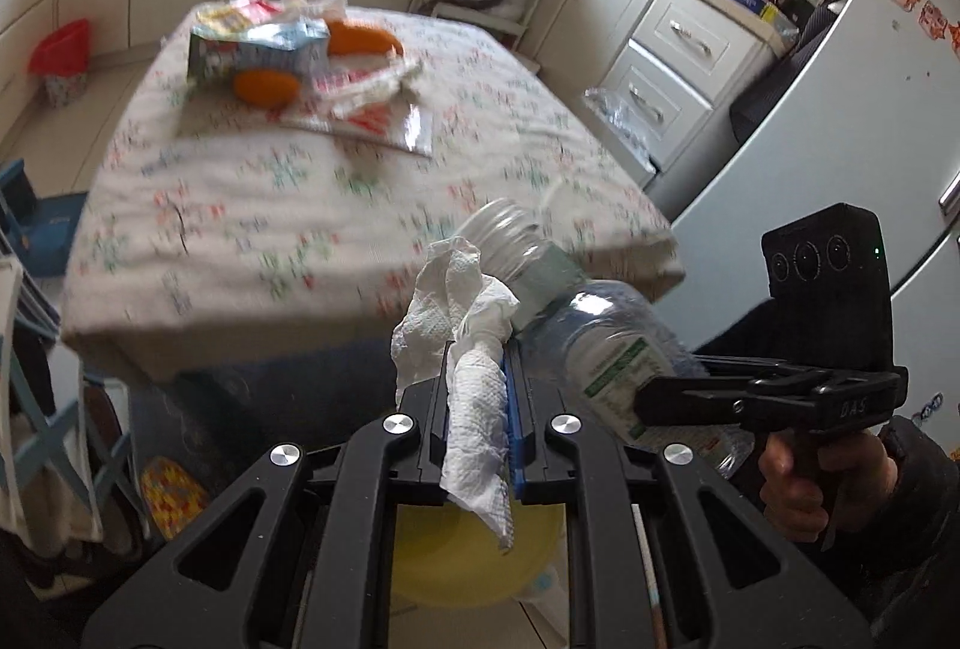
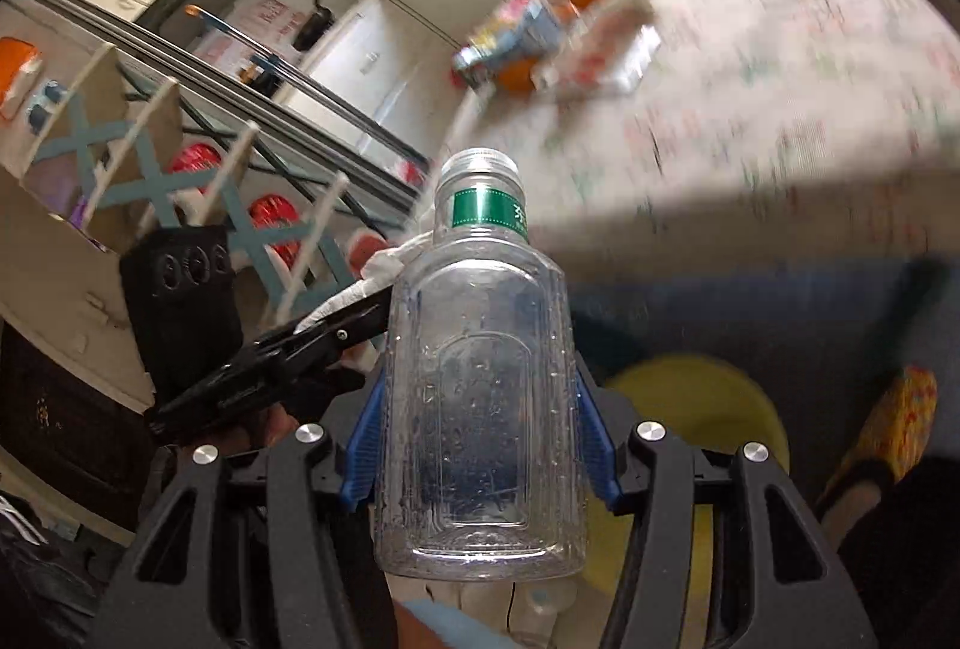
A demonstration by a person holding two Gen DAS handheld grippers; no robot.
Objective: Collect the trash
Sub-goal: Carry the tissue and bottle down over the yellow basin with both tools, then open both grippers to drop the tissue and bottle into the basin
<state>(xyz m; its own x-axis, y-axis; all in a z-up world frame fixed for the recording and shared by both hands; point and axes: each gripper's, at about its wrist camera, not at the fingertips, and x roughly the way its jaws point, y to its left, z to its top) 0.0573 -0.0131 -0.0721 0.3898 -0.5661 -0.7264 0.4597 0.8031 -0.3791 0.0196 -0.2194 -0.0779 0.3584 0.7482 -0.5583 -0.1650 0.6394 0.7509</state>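
Note:
My left gripper (image 1: 477,379) is shut on a crumpled white paper towel (image 1: 474,349), held off the near edge of the table above a yellow bin (image 1: 468,559). My right gripper (image 2: 480,409) is shut on an empty clear plastic bottle (image 2: 480,397) with a green neck label and no cap; the bottle also shows in the left wrist view (image 1: 600,343), just right of the towel. The towel (image 2: 384,265) and left gripper (image 2: 336,331) show beside the bottle in the right wrist view. More trash (image 1: 300,55), wrappers, a carton and orange peel, lies at the table's far end.
The table (image 1: 300,205) has a floral cloth. The yellow bin (image 2: 708,409) stands on the floor below the grippers. A slippered foot (image 2: 888,427) is at the right. Cabinets, drawers (image 1: 666,55) and a white fridge (image 1: 840,157) line the right side; a rack (image 2: 180,157) stands left.

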